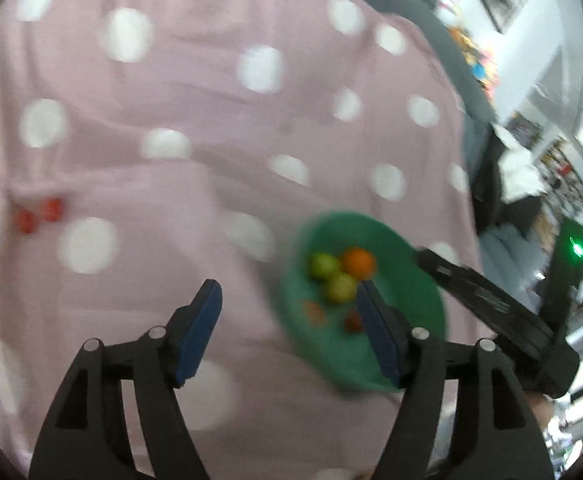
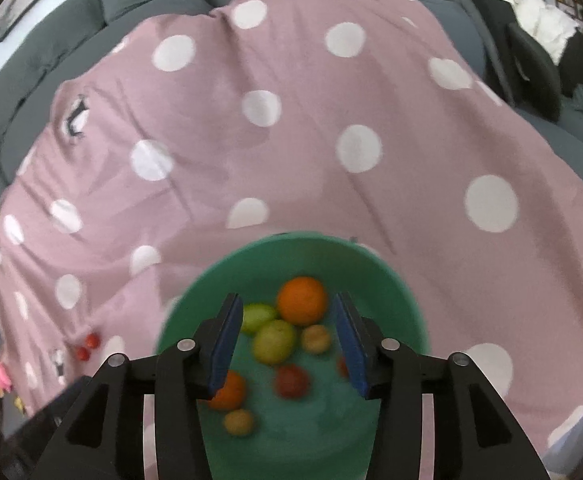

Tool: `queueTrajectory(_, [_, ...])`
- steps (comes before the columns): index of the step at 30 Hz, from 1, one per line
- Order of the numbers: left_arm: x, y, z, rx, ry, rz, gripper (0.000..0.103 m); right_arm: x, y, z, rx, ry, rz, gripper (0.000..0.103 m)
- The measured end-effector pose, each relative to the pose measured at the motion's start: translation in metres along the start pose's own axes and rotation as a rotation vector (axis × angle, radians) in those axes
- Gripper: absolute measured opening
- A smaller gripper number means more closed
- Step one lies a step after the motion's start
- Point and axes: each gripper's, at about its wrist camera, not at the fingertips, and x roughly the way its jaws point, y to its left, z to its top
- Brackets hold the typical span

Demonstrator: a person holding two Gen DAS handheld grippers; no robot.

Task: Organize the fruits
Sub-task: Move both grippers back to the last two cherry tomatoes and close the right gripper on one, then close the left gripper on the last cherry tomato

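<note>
The green bowl point(image 2: 291, 256) holds 2 oranges point(image 2: 302, 301), 2 green fruits point(image 2: 274, 341), 2 small yellowish fruits point(image 2: 316, 339) and at least 1 red fruit point(image 2: 291, 381); blur hides any more. 2 small red fruits point(image 2: 87, 346) lie on the pink polka-dot blanket point(image 2: 291, 140), well left of the bowl. The right hand-held gripper point(image 2: 287, 340) hangs directly over the bowl, jaws spread, empty. The left hand-held gripper point(image 1: 287, 328) hovers just left of the bowl, also spread and empty. Grey cushions point(image 2: 51, 60) lie beyond the bowl.
</note>
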Motion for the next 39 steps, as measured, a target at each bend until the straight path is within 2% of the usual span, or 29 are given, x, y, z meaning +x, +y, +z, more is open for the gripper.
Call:
queueTrajectory(5, [-0.036,0.083,0.019,-0.046,-0.055,0.193,0.070,0.001,0.043,-0.004,-0.114,0.007,0.092,0.048])
queueTrajectory(6, [-0.045,0.108,0.023,-0.092,-0.078,0.236,0.070,0.002,0.055,-0.006,-0.139,0.015,0.111,0.048])
queueTrajectory(9, [-0.058,0.164,0.025,-0.227,-0.121,0.283,0.068,0.013,0.100,-0.012,-0.215,0.051,0.180,0.048])
queueTrajectory(12, [-0.057,0.196,0.028,-0.295,-0.108,0.310,0.063,0.041,0.156,-0.022,-0.286,0.113,0.269,0.048])
queueTrajectory(13, [-0.056,0.204,0.031,-0.306,-0.107,0.314,0.052,0.056,0.179,-0.027,-0.314,0.140,0.307,0.048])
queueTrajectory(14, [-0.056,0.209,0.033,-0.312,-0.113,0.310,0.047,0.069,0.198,-0.031,-0.338,0.179,0.326,0.048])
queueTrajectory(16, [-0.053,0.217,0.037,-0.346,-0.131,0.284,0.043,0.103,0.242,-0.043,-0.377,0.285,0.344,0.048])
queueTrajectory(18, [-0.047,0.221,0.042,-0.361,-0.110,0.258,0.040,0.127,0.271,-0.053,-0.389,0.328,0.342,0.046])
queueTrajectory(21, [-0.039,0.228,0.048,-0.342,-0.087,0.228,0.035,0.162,0.296,-0.062,-0.359,0.400,0.320,0.038])
queueTrajectory(25, [-0.033,0.244,0.052,-0.384,-0.067,0.203,0.034,0.187,0.308,-0.072,-0.334,0.433,0.302,0.036])
queueTrajectory(30, [-0.024,0.250,0.052,-0.397,-0.023,0.189,0.032,0.206,0.311,-0.083,-0.329,0.424,0.247,0.036])
queueTrajectory(32, [-0.021,0.246,0.053,-0.383,-0.012,0.175,0.030,0.213,0.307,-0.087,-0.311,0.442,0.249,0.029])
queueTrajectory(35, [-0.013,0.239,0.056,-0.359,0.000,0.173,0.030,0.205,0.294,-0.085,-0.271,0.429,0.253,0.029])
queueTrajectory(39, [0.010,0.231,0.063,-0.335,0.042,0.214,0.030,0.166,0.249,-0.073,-0.187,0.391,0.279,0.029])
